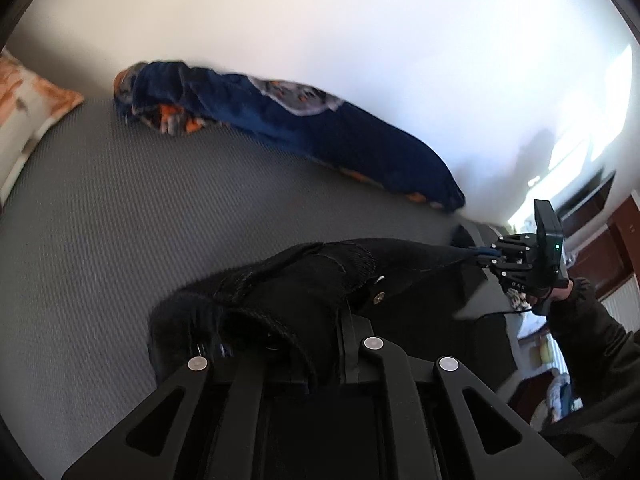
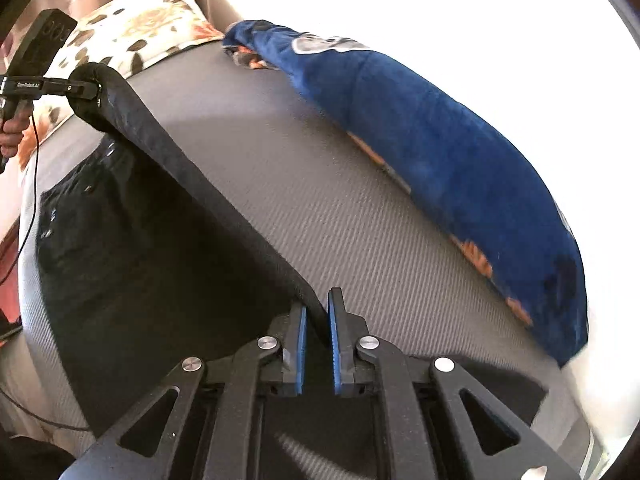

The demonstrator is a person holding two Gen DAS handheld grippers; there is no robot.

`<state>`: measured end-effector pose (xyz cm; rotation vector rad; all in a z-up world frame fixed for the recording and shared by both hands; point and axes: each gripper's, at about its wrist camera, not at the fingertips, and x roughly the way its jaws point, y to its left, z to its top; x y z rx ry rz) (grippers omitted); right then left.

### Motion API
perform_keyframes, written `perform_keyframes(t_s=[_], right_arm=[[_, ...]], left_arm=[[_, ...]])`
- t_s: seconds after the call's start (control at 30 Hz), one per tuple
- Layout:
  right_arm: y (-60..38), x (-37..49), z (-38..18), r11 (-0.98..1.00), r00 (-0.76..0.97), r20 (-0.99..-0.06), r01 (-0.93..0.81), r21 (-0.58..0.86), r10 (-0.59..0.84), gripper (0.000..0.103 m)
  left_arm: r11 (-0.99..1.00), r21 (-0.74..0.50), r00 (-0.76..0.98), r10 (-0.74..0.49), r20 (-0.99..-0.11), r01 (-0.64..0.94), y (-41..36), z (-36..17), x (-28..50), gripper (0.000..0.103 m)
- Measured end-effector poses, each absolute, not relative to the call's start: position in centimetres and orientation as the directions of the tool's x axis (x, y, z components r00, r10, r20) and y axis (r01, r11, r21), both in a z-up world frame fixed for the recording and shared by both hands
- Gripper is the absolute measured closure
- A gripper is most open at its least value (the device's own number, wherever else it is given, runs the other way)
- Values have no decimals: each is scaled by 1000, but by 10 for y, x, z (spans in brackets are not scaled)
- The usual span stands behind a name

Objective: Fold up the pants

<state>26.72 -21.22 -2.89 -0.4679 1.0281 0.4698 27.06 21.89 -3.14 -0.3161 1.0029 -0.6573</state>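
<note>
You had both claws, left (image 2: pixel 86 89) and right (image 2: pixel 317 320), clamped on the black pants (image 2: pixel 132 216), edge lifted taut over the bed (image 2: pixel 320 200), mid-fold; next you needed to carry it across evenly.

A grey ribbed bed (image 2: pixel 304 184) fills the frame below a bright white wall (image 1: pixel 320 20). A blue blanket (image 2: pixel 440 128) lies along it, a floral pillow (image 2: pixel 136 28) at upper left, and dark wooden furniture (image 1: pixel 600 256) at far right.

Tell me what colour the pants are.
Black. The pants show best in the right wrist view, stretched over the grey bed.
</note>
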Motion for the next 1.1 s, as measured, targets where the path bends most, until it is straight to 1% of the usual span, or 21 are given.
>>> perform_keyframes(t_s=[0.27,0.4,0.57,0.7,0.83,0.87,0.9,0.93,0.97,1.0,1.03,1.1], right_arm=[[-205,181,-38,823,430,-888,-555,-118,163,96],[-201,149,-54,826,405,-896,-557,-84,182,96],[-191,128,-85,827,352,-919,-560,-56,176,96],[-186,124,-103,834,345,-926,-547,-69,151,96],[-186,126,-111,852,338,-929,-521,-52,150,95],[-186,126,-112,856,338,-929,-515,-48,152,95],[-186,127,-112,858,339,-928,-512,-45,154,95],[-186,127,-113,858,342,-927,-511,-47,153,95],[-185,127,-114,860,344,-927,-509,-48,152,95],[-185,128,-116,861,341,-927,-506,-44,153,95],[-184,128,-117,862,341,-927,-505,-43,154,95],[-185,128,-120,864,342,-927,-502,-39,157,95]], left_arm=[[791,-497,322,-604,-729,357,228,-56,191,88],[806,-492,297,-583,-757,329,233,-79,167,86],[845,-440,222,-512,-830,305,231,-108,148,79],[857,-404,228,-484,-845,321,227,-105,142,79],[864,-340,222,-438,-871,371,223,-97,137,74],[866,-328,225,-429,-875,376,222,-95,136,70],[870,-307,231,-414,-881,386,223,-94,135,63],[878,-272,243,-384,-891,393,223,-92,132,38],[894,-217,271,-338,-901,392,224,-87,129,22],[901,-192,297,-320,-900,388,227,-84,126,22],[903,-198,296,-322,-899,381,232,-82,122,22],[913,-247,296,-347,-890,325,245,-79,120,22]])
